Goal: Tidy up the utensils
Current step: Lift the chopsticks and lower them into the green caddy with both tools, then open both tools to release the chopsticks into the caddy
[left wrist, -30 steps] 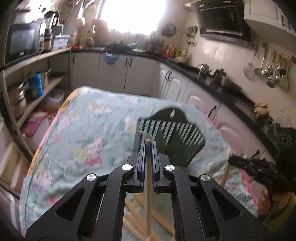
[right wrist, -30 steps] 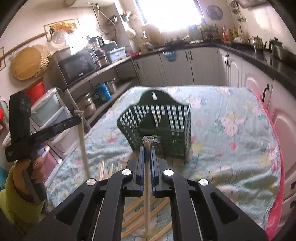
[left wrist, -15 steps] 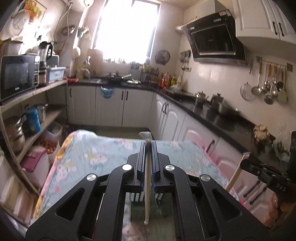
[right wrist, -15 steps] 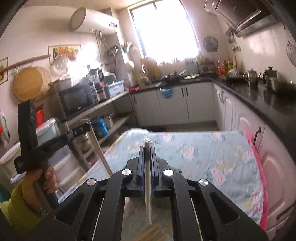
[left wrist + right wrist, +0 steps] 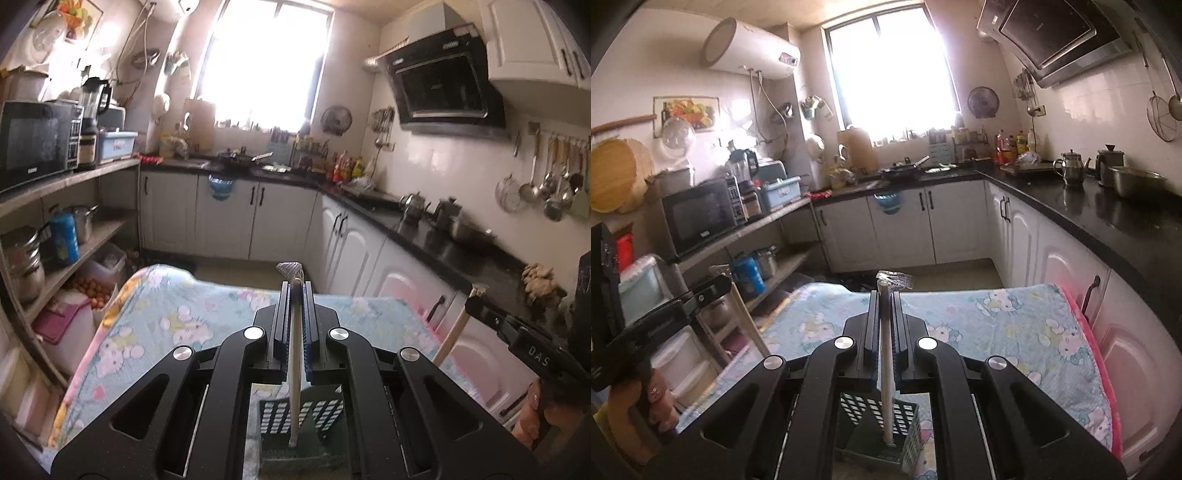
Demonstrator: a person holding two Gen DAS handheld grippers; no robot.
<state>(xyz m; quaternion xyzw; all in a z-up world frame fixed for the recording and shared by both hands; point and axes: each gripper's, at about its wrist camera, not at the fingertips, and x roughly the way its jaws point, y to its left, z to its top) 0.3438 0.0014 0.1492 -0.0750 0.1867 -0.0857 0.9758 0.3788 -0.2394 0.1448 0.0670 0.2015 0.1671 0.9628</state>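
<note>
Between the closed jaws of the left gripper (image 5: 295, 291) a pale wooden chopstick (image 5: 294, 373) is pinched near its upper end, hanging almost upright, its lower tip inside or just over the green slotted basket (image 5: 301, 417). The right gripper (image 5: 885, 295) is likewise shut on a second chopstick (image 5: 886, 376), whose tip hangs within the mouth of the same basket (image 5: 886, 424). Each stick is judged light, stiff and smooth, so it may swing or slide in a narrow pinch; a hold near the top, as here, is suited to a straight drop. The basket is judged light too and could be tipped by a sideways push. It stands on the table (image 5: 166, 317) with its flowered cloth, toward the near edge. A scrap of clear wrapping is seen above each pair of jaws; what it belongs to cannot be told. Most of the basket is hidden behind the gripper bodies, so its compartments and anything already inside cannot be made out, nor can the near table edge.
</note>
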